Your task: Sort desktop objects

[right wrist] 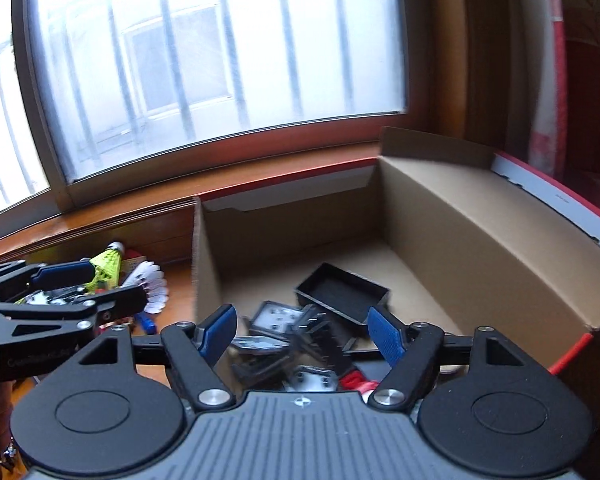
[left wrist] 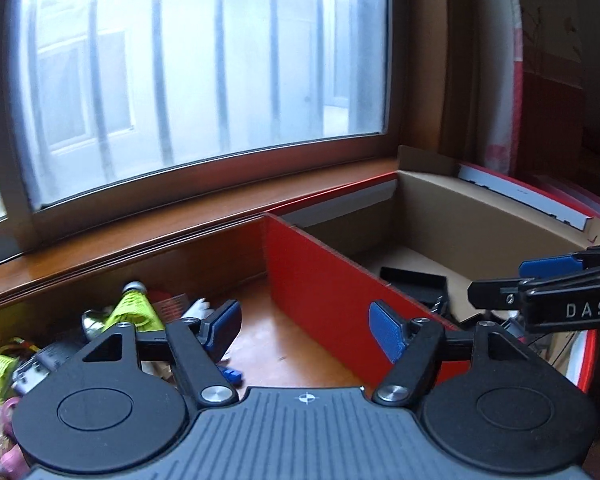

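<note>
A big barred window (left wrist: 204,80) is filling the wall behind, with a wooden sill (left wrist: 140,232) running under it. Below, a cardboard box (right wrist: 480,232), red outside and brown inside, is sitting on the wooden desk (left wrist: 256,344). A black tray (right wrist: 342,294) and a jumble of small black and grey parts (right wrist: 276,344) are lying in the box. The right gripper (right wrist: 302,334) is hanging over that jumble, jaws standing apart with nothing between its blue pads (right wrist: 386,334); "DAS" is showing on its side. The left gripper (left wrist: 304,332) is hovering over the box's red wall, jaws apart and empty too. On the desk left of the box, a yellow shuttlecock (left wrist: 134,310), a white shuttlecock (right wrist: 150,284) and blurred clutter are waiting.
</note>
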Action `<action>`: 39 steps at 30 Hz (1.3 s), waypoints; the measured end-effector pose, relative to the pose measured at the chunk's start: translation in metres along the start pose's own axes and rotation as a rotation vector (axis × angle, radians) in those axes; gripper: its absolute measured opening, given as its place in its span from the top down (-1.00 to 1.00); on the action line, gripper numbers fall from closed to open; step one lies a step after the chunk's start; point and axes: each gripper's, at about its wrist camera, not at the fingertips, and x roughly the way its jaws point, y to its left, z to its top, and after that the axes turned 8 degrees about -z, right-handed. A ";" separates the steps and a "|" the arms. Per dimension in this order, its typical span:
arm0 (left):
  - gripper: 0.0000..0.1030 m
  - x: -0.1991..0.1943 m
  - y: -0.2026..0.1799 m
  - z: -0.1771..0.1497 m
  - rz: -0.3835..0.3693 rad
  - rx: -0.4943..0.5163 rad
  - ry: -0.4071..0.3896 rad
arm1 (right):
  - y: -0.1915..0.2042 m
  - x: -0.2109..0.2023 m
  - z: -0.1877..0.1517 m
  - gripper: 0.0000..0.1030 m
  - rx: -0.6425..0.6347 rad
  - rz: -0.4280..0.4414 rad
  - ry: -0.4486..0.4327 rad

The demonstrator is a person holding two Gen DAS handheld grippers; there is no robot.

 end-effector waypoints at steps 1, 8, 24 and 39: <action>-0.45 -0.007 0.008 -0.005 0.025 -0.011 0.000 | 0.010 -0.002 0.002 -0.45 -0.016 0.015 -0.009; -0.54 -0.063 0.075 -0.040 0.213 -0.108 0.025 | 0.086 -0.008 0.007 -0.47 -0.111 0.173 -0.053; -0.52 -0.112 0.210 -0.098 0.382 -0.246 0.130 | 0.247 0.022 -0.051 -0.06 -0.252 0.386 0.186; -0.02 -0.062 0.263 -0.107 0.244 -0.257 0.187 | 0.292 0.061 -0.042 0.37 -0.263 0.344 0.194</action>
